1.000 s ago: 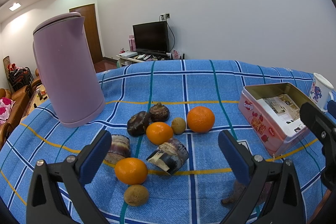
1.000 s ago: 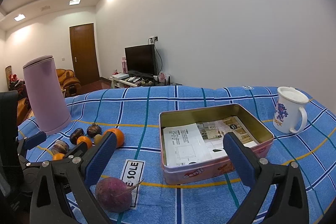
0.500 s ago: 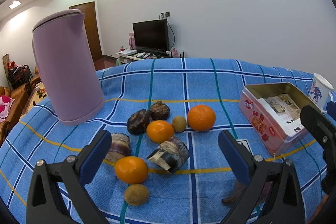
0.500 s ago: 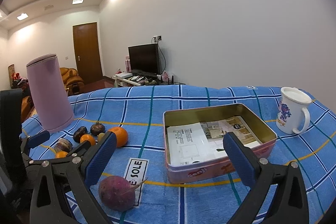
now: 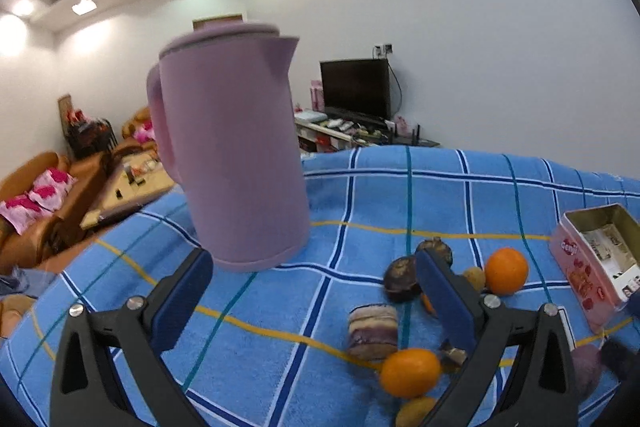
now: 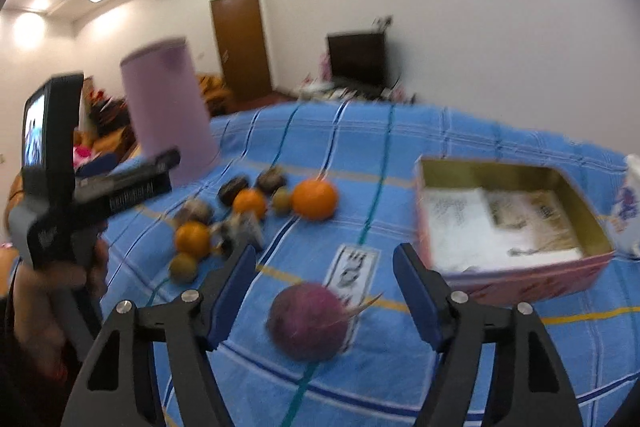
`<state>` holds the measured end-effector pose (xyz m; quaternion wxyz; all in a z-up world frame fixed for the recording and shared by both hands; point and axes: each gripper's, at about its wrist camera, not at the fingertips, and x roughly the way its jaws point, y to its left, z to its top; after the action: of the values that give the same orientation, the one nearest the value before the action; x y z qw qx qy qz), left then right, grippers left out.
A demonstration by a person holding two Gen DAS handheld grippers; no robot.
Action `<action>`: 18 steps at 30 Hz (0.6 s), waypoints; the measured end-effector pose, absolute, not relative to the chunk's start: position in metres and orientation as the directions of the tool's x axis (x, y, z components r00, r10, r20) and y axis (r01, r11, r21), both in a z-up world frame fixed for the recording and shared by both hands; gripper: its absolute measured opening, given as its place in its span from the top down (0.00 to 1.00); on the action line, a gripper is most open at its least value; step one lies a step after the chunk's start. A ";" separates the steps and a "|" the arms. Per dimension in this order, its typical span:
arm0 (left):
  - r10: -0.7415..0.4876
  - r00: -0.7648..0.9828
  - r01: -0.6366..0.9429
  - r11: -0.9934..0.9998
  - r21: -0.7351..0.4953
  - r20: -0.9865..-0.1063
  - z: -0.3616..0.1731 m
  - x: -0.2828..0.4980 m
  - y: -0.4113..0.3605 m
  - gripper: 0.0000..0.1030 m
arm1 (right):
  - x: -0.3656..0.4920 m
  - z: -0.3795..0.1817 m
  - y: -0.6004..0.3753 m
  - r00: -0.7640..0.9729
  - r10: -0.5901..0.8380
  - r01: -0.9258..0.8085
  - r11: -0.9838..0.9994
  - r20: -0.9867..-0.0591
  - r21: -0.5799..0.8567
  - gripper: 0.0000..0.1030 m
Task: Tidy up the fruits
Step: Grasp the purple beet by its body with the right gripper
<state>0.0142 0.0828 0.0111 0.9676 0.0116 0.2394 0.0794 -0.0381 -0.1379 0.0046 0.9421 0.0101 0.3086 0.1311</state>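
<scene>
Several fruits lie on a blue checked tablecloth [image 5: 360, 195]: oranges [image 5: 506, 270] [image 5: 410, 373] [image 6: 314, 199], dark round fruits [image 5: 401, 279], a purple-banded chunk [image 5: 373, 325] and small brown fruits [image 6: 183, 267]. A purple round fruit [image 6: 308, 321] lies just ahead of my right gripper [image 6: 324, 291], between its open fingers and not touched. My left gripper [image 5: 316, 303] is open and empty, facing the lilac kettle [image 5: 236, 163]; it also shows at the left of the right wrist view [image 6: 100, 191]. An open pink tin [image 6: 508, 227] holds papers.
A white mug [image 6: 630, 203] stands right of the tin, partly cut off. A white label [image 6: 352, 267] lies on the cloth behind the purple fruit. Sofas and a low table [image 5: 120, 187] lie beyond the cloth's left edge; a TV [image 5: 356, 89] stands at the back wall.
My left gripper has swung left toward the kettle, so the fruits now sit at its right. My right gripper has moved left and closer to the purple fruit, its fingers narrower but still open.
</scene>
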 end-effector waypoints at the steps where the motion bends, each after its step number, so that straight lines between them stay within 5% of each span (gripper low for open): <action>1: 0.144 0.868 -0.138 0.989 0.048 -0.475 0.010 0.016 0.084 0.00 | -0.036 0.002 -0.136 0.759 0.265 -0.253 0.962 -0.594 0.105 0.29; 11: -0.002 0.827 0.008 1.000 0.008 -0.562 0.005 0.026 0.093 0.00 | -0.019 -0.026 -0.119 0.656 0.204 -0.275 0.961 -0.727 0.022 0.29; 15: -0.190 0.753 0.176 0.981 -0.086 -0.630 -0.003 0.023 0.094 0.00 | -0.010 -0.033 -0.131 0.617 0.204 -0.246 0.967 -0.760 0.060 0.29; 18: -0.264 0.709 0.219 0.964 -0.152 -0.654 -0.006 0.017 0.092 0.01 | -0.005 -0.037 -0.137 0.597 0.193 -0.224 0.972 -0.778 0.070 0.41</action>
<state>0.0168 0.0918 -0.0058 0.9238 -0.0315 0.3584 -0.1309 -0.0046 -0.1367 -0.0370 0.8935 -0.0175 0.4332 0.1166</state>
